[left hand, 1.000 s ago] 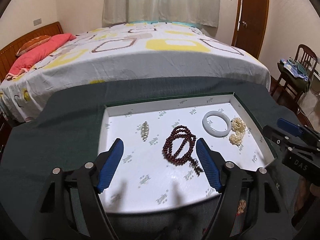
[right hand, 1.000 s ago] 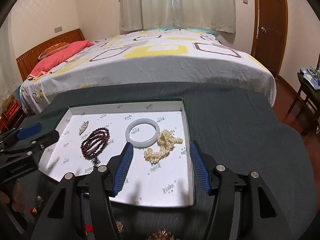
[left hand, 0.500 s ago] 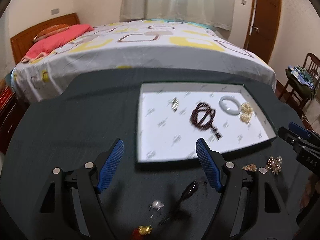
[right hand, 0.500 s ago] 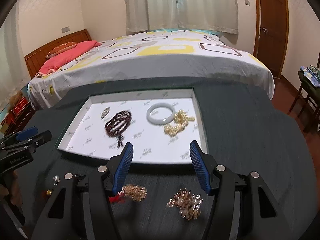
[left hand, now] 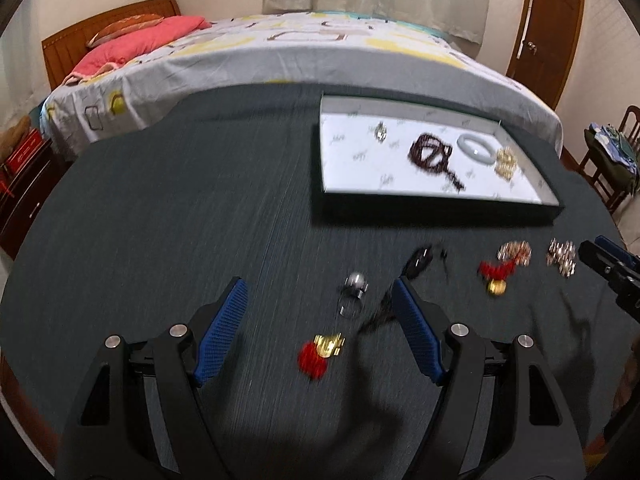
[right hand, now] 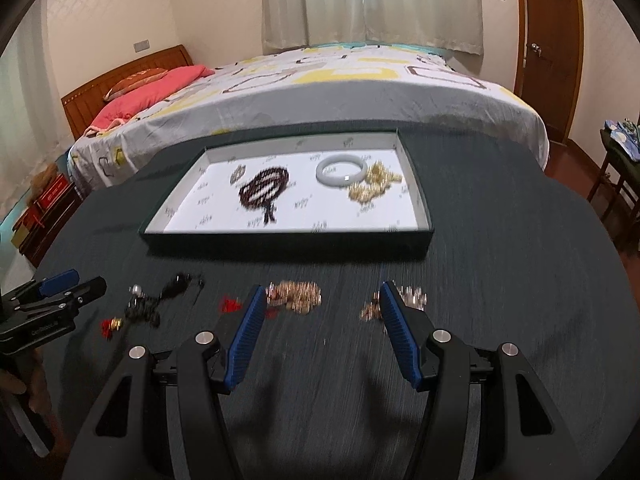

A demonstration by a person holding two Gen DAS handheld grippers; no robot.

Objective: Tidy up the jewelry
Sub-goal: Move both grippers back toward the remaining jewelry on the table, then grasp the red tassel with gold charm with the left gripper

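Note:
A shallow white-lined tray (right hand: 424, 216) (left hand: 548, 196) on the dark table holds a dark red bead string (right hand: 264, 190) (left hand: 430, 152), a pale jade bangle (right hand: 341, 171) (left hand: 476, 146), a cream pearl heap (right hand: 374, 185) and a small brooch (left hand: 381, 131). Loose pieces lie in front of it: a silver ring (left hand: 355, 282), a black cord piece (left hand: 420, 258), a red and gold charm (left hand: 322, 352), gold chains (right hand: 296, 295) (left hand: 516, 252). My left gripper (left hand: 318, 314) hangs open over the ring and charm. My right gripper (right hand: 322, 304) hangs open beside the gold chains. Neither holds anything.
The dark table (left hand: 160, 220) is round and drops off near both grippers. A bed (right hand: 360, 76) stands just behind it. A door (right hand: 548, 40) and a wooden chair (left hand: 612, 160) with clothes are at the right, a low red cabinet (right hand: 44, 216) at the left.
Both grippers have drawn back from over the tray toward the table's near side, so the loose pieces in front of the tray have come into view. Their jaws kept the same width.

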